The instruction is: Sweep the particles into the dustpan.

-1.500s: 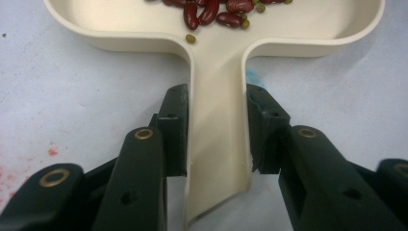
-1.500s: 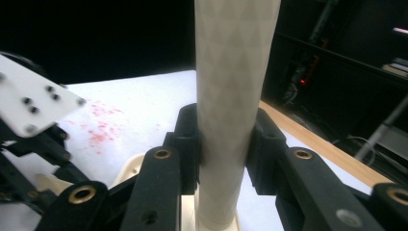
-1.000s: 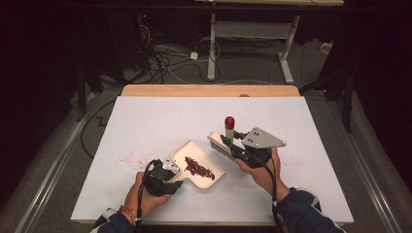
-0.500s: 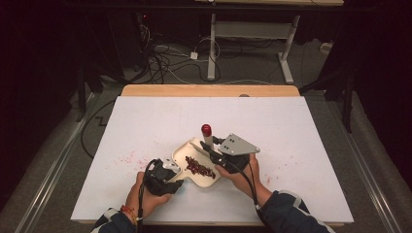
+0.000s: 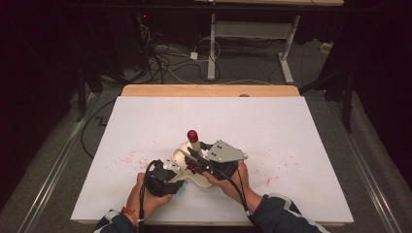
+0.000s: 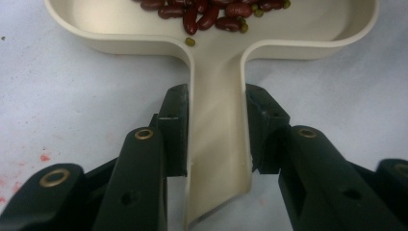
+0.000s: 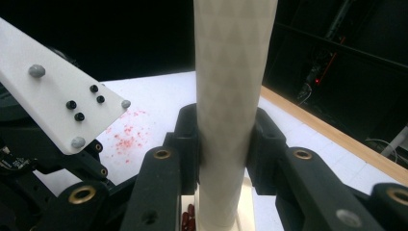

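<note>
Left gripper point(image 6: 216, 144) is clamped on the handle of the dustpan point(image 6: 216, 62), which lies flat on the table point(image 5: 272, 121) with beans point(image 6: 207, 12) already in it. Right gripper point(image 7: 223, 144) grips the brush point(image 7: 231, 72) handle upright, now over the pan after crossing leftward; red flecks left of the pan, possibly stains, remain.

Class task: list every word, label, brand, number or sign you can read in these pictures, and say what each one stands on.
None: no readable text anywhere.
The cream dustpan with its beans is plain.
The brush handle bears only a faint diamond texture.
The grey plate carries screws, no lettering.
The white table shows red specks, no writing.
</note>
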Demonstrator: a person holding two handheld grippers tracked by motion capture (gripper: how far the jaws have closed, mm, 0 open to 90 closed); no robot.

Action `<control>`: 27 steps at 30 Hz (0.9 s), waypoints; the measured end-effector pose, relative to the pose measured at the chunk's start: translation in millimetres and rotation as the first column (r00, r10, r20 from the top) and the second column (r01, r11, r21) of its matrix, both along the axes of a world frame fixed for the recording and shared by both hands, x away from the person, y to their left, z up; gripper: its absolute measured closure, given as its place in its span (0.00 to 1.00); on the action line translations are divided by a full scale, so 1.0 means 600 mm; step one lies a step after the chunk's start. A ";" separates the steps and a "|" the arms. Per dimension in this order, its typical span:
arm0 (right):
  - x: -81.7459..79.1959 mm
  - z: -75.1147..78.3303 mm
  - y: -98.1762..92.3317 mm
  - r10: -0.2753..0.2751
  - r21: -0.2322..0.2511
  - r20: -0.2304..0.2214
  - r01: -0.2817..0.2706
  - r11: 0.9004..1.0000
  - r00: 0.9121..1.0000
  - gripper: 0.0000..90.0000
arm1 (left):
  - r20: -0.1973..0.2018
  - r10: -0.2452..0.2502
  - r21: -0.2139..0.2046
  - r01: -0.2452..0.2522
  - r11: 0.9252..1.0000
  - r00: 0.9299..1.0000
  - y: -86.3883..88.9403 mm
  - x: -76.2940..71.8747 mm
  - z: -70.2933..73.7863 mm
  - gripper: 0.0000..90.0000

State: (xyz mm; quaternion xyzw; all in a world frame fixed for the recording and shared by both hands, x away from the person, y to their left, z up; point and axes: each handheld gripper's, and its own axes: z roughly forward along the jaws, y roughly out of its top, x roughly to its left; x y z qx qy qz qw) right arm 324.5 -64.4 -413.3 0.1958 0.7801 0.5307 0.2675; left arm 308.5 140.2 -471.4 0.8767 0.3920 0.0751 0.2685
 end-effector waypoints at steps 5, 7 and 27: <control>0.003 0.011 -0.013 -0.025 0.029 0.006 0.025 0.999 1.000 0.78 | 0.001 0.003 -0.005 -0.003 1.000 1.000 0.002 0.000 -0.001 0.70; 0.003 0.019 -0.022 -0.021 0.040 0.009 0.021 0.999 1.000 0.78 | 0.003 0.006 -0.005 -0.006 1.000 1.000 0.004 0.002 0.000 0.71; -0.026 0.092 -0.226 -0.001 0.047 0.010 0.001 0.999 1.000 0.78 | 0.010 0.013 -0.012 -0.013 1.000 1.000 0.017 0.015 -0.005 0.70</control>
